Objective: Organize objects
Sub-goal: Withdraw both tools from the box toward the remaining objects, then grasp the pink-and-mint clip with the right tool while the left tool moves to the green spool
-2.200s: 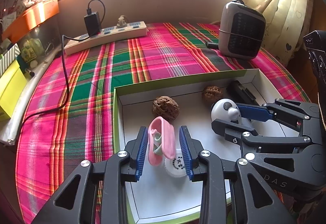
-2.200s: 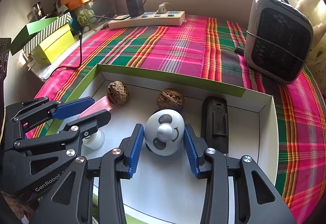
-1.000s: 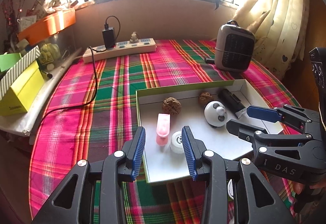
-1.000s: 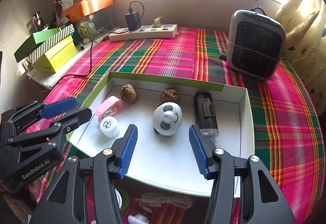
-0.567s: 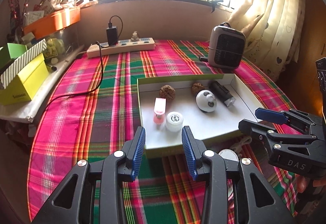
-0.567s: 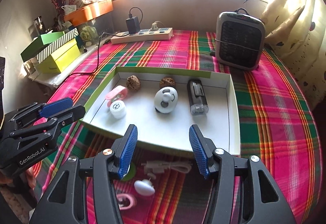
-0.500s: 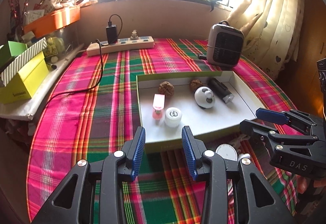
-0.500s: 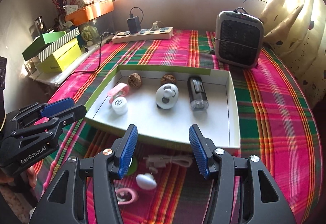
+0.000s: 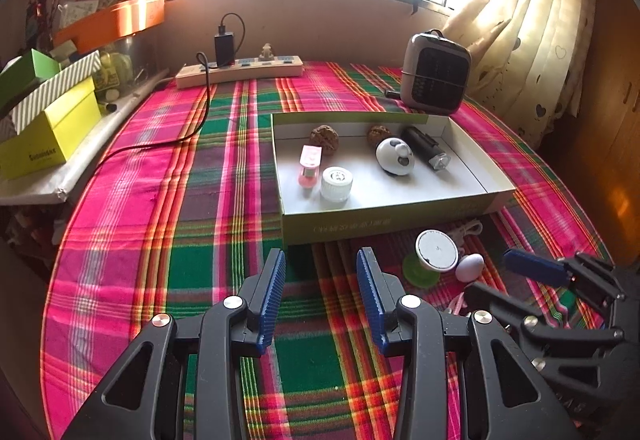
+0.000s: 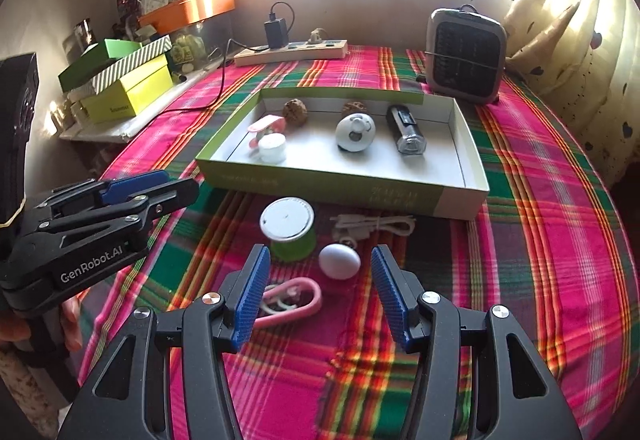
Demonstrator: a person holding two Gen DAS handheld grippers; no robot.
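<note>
Four things wait loose on the plaid worktop (image 10: pixel 540 240) before the shallow white box (image 10: pixel 472 144): green tape roll (image 10: pixel 290 230), white egg (image 10: pixel 339 260), pink clip (image 10: pixel 292 304), white cable (image 10: pixel 376 226). We hold both grippers, left (image 9: pixel 320 290) and right (image 10: pixel 316 290), half open and empty; next we'd close on the egg

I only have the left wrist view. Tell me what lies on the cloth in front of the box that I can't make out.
Observer: A pink loop-shaped clip lies flat on the cloth, nearer the camera than the white egg.
Operator: Report the cord by the box.
Observer: A white cable lies bundled just short of the box front wall, to the right of the green spool.
Operator: Check the right gripper.
Observer: The right gripper is open and empty; its pads touch nothing.
</note>
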